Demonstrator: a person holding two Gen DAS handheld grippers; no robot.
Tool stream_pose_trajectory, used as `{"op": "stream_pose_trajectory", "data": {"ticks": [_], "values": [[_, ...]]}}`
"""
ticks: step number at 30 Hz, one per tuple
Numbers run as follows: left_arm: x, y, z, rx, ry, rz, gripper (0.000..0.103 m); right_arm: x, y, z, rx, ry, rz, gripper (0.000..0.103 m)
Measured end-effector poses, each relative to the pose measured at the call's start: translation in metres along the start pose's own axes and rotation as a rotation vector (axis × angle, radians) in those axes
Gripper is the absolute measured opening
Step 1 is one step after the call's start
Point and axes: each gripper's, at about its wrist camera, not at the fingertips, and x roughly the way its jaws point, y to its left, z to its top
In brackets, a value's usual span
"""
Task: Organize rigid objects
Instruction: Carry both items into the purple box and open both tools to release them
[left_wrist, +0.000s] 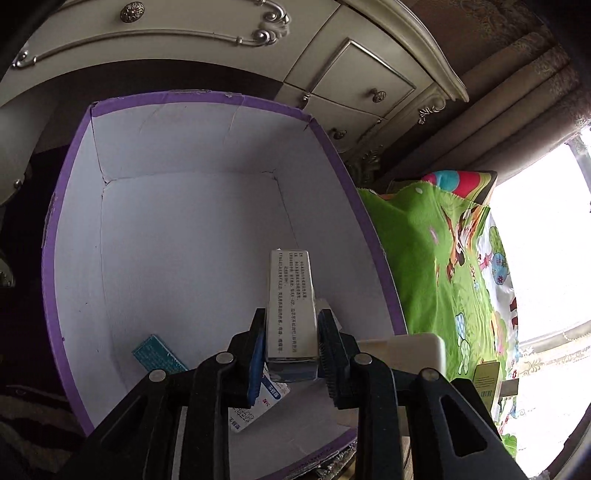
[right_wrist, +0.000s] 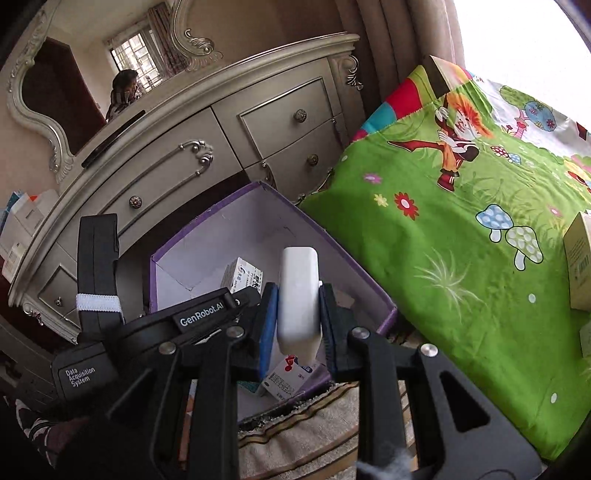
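- A long silver-grey carton (left_wrist: 291, 306) printed with small text sits between the jaws of the left gripper (left_wrist: 291, 341); both pads press on its sides, and it points forward over the inside of the purple-rimmed box (left_wrist: 207, 101).
- In the right wrist view the same carton (right_wrist: 242, 275) shows above the left gripper (right_wrist: 207, 317), inside the purple-rimmed box (right_wrist: 384, 317).
- A white rounded block (right_wrist: 298, 295) is clamped between the jaws of the right gripper (right_wrist: 298, 317), standing on edge over the near right corner of the box.
- From the left wrist camera that block (left_wrist: 410, 349) appears as a cream slab just right of the left gripper, over the box's right wall.
- On the white box floor lie a teal packet (left_wrist: 157, 354) near the left wall and a white-and-blue packet (left_wrist: 258, 406) partly hidden under the left gripper.
- A small white packet with red marks (right_wrist: 286, 376) lies below the right gripper at the near wall.
- To the right of the box is a bed with a green cartoon sheet (right_wrist: 461, 258), and a pale carton (right_wrist: 580, 266) stands on it at the far right.
- Behind the box stands a cream dresser (right_wrist: 229, 147) with ornate handles, a mirror (right_wrist: 92, 85) above it.
- A striped rug (right_wrist: 317, 424) lies in front of the box.
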Motion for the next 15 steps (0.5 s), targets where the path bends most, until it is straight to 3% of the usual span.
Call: {"op": "stream_pose_trajectory", "data": {"ticks": [2, 5, 15], "values": [[0.002, -0.001, 0.001, 0.003, 0.007, 0.004, 0.038, 0.001, -0.003, -0.002, 0.013, 0.007, 0.004, 0.038], [0.001, -0.002, 0.0, 0.002, -0.005, -0.003, 0.06, -0.003, -0.011, -0.002, 0.044, -0.006, 0.011, 0.054], [-0.003, -0.03, -0.005, 0.122, -0.01, -0.038, 0.066, -0.037, -0.032, -0.006, 0.058, -0.055, -0.121, 0.061]]}}
